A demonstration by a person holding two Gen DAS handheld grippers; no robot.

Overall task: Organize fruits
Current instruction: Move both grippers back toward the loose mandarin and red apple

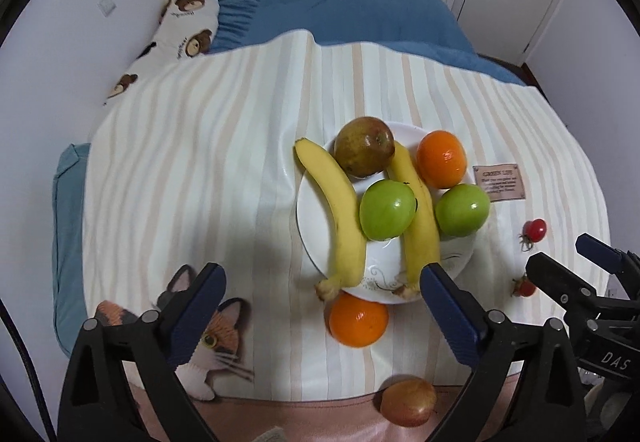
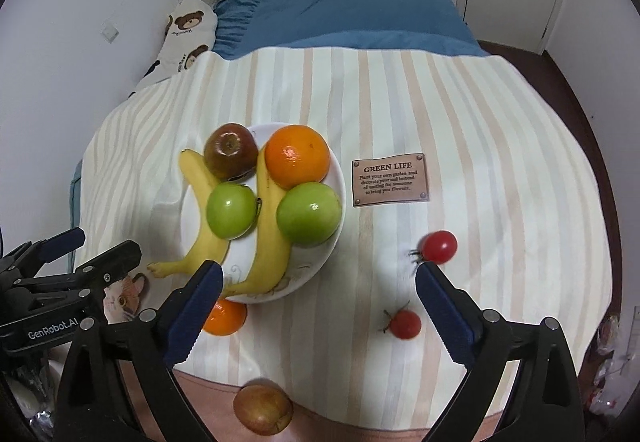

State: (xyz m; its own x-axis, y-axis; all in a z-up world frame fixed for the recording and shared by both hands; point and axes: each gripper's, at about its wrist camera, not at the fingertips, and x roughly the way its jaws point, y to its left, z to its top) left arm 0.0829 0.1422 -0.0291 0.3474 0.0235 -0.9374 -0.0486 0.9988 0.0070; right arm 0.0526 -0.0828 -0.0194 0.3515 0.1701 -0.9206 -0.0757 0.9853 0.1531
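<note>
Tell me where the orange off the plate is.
The loose orange lies on the striped cloth just below the plate's near rim, beside the banana stems, in both views.

Fruit-laden plate (image 2: 336,178) beside two loose tomatoes (image 2: 439,246)

Plate (image 1: 310,210) largely covered by fruit, near orange (image 2: 226,318) partly hidden behind a left jaw in the right view, sign (image 1: 499,183) text too small to read in the left view, right gripper (image 1: 576,262) cut off by the left view's edge, bear pillow (image 1: 176,30) half under the striped cloth (image 1: 200,162)
</note>
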